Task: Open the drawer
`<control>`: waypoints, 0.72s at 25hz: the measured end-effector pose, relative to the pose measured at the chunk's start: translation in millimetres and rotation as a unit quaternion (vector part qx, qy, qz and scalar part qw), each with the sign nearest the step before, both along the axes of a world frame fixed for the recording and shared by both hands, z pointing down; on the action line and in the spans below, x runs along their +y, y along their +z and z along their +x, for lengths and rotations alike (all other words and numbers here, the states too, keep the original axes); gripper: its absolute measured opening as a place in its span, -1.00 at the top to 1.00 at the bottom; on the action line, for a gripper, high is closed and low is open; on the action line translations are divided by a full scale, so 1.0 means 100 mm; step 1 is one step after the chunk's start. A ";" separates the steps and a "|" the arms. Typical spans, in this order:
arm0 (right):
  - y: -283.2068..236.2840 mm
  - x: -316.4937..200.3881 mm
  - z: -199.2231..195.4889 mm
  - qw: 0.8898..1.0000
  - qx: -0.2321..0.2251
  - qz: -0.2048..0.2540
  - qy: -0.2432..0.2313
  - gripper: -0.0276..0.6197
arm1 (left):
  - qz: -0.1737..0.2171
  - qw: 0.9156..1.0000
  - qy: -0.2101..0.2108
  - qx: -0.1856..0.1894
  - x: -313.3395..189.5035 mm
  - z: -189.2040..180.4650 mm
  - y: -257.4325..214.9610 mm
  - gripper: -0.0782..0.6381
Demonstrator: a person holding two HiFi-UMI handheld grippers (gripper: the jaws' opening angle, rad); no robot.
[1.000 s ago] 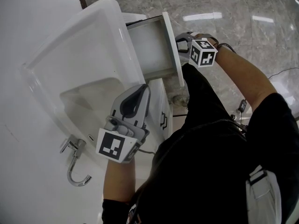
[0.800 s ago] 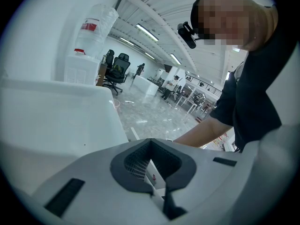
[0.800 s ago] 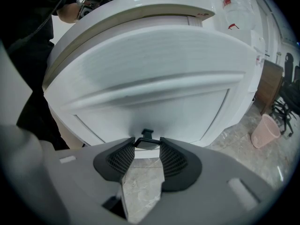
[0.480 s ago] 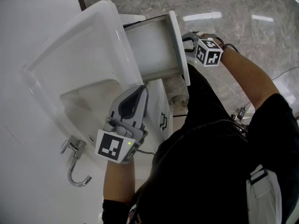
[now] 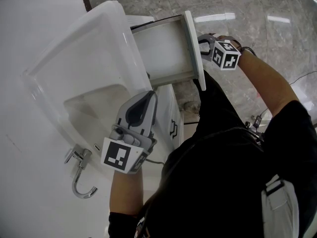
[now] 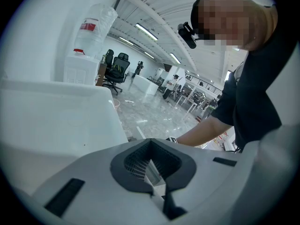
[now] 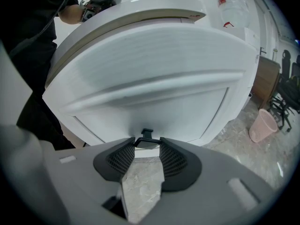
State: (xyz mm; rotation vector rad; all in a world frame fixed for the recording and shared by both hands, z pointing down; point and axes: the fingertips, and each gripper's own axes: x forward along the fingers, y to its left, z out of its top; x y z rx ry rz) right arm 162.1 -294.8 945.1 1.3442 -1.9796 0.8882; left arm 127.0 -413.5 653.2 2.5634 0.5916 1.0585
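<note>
Pulling the drawer [image 5: 166, 48] out from beneath the sink [image 5: 59, 68], already well clear of the cabinet. Pinching its small dark handle [image 7: 146, 136] between the tips of the right gripper [image 7: 143, 146]. Probably best drawing straight back and level, without twisting. Facing the front panel toward the person, with the long axis lying across the pull. Holding the left gripper [image 5: 140, 114] at the sink's front rim, jaws together, empty.

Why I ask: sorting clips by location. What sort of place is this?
Probably an open-plan office or lab hall with a washstand mock-up: white ceramic washbasin with chrome tap, black office chairs, polished grey stone floor.
</note>
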 end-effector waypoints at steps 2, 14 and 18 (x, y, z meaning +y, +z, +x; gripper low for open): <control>0.00 0.00 0.00 1.000 -0.002 0.000 0.001 0.43 | 0.001 1.000 -0.002 0.003 0.00 0.01 -0.01 0.79; 0.00 0.02 0.03 1.000 -0.010 0.003 0.020 0.44 | 0.000 1.000 0.001 0.003 0.01 0.01 0.00 0.79; 0.00 0.01 0.04 1.000 0.001 -0.004 0.025 0.43 | 0.001 1.000 -0.002 0.004 0.00 0.00 0.00 0.79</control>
